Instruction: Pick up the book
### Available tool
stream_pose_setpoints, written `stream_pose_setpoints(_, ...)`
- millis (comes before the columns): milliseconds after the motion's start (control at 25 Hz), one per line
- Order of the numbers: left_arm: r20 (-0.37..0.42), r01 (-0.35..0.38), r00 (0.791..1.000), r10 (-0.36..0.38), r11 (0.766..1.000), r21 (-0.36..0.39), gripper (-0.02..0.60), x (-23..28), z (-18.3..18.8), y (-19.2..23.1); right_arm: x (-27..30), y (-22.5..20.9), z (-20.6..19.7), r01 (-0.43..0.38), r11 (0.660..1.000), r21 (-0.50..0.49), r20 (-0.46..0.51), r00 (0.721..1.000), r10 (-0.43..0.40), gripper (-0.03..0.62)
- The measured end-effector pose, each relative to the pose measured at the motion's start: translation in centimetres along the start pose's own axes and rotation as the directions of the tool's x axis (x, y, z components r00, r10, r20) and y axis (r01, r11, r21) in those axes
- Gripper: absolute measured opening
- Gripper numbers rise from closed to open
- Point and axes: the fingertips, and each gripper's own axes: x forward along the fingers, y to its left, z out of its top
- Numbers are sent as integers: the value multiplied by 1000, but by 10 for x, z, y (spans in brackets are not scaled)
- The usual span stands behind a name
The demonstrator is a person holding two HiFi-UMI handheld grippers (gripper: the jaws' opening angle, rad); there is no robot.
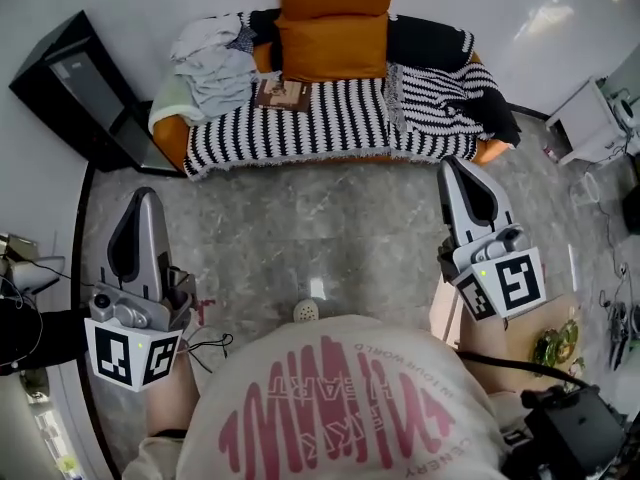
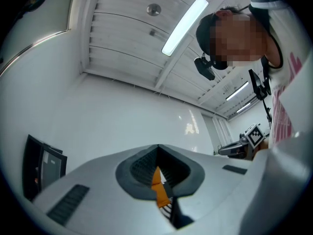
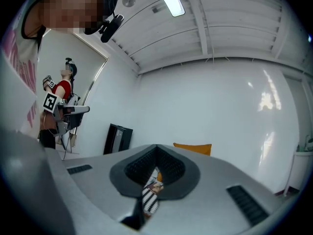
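Observation:
The book (image 1: pixel 283 94), brown-covered, lies flat on the sofa's black-and-white striped blanket (image 1: pixel 330 118) at the far side of the floor, just below an orange cushion (image 1: pixel 332 45). My left gripper (image 1: pixel 145 194) is held at the lower left with its jaws together and nothing in them. My right gripper (image 1: pixel 449 162) is at the right, closer to the sofa, also shut and empty. Both point toward the sofa, well short of it. In the right gripper view a sliver of striped blanket (image 3: pixel 149 200) shows through the slit behind the closed jaws (image 3: pixel 156 146).
A black cabinet (image 1: pixel 75 83) stands left of the sofa. Crumpled grey clothes (image 1: pixel 215 63) lie on the sofa's left end, a dark throw (image 1: pixel 450 88) on its right. White furniture (image 1: pixel 590 118) and cables sit at the right. Another person (image 3: pixel 61 99) stands by the wall.

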Motion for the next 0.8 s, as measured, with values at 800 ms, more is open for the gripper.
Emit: stream_pose_setpoints(800, -40, 22, 999, -23, 1000, -18, 6, 64, -42, 48, 96, -18, -18, -23, 1000, -9, -18, 1000, 23, 6)
